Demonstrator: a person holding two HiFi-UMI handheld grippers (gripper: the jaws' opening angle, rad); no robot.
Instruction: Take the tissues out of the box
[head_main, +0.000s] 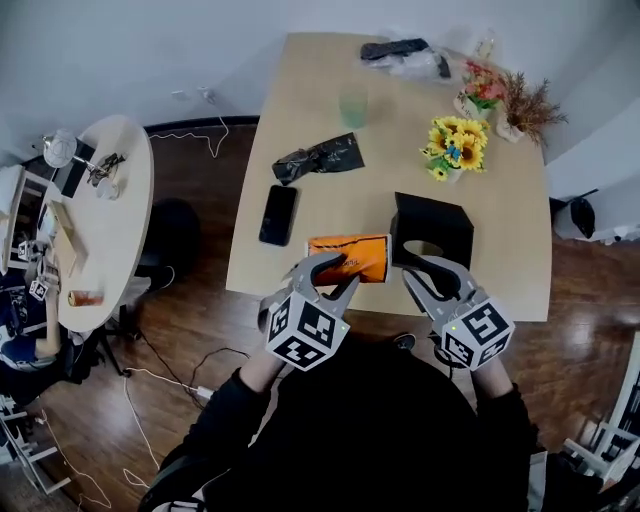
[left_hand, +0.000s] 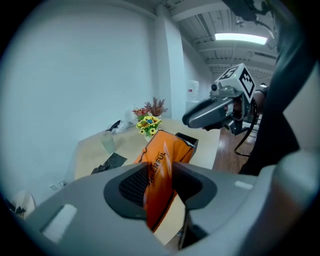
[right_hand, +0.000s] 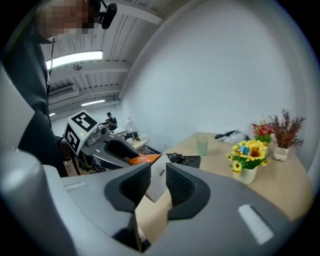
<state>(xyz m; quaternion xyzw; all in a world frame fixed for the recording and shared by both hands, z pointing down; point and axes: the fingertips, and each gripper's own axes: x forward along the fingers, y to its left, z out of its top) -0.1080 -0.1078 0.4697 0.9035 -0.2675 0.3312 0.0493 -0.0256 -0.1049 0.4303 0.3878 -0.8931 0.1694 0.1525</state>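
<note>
An orange tissue pack (head_main: 350, 257) lies near the table's front edge, left of an open black box (head_main: 432, 232). My left gripper (head_main: 343, 272) is shut on the pack's near end. In the left gripper view the orange pack (left_hand: 162, 160) is pinched upright between the pads of that gripper (left_hand: 161, 182). My right gripper (head_main: 422, 268) sits at the box's front wall. In the right gripper view a pale flap (right_hand: 159, 181) fills the gap of the right gripper (right_hand: 157, 189) and touches both pads. The box's inside is hidden.
On the tan table (head_main: 510, 270) lie a black phone (head_main: 278, 214), a crumpled black bag (head_main: 318, 157), a green cup (head_main: 352, 108), a sunflower vase (head_main: 457, 147) and other flower pots (head_main: 500, 98). A round side table (head_main: 100, 220) stands at the left. Cables cross the wood floor (head_main: 170, 380).
</note>
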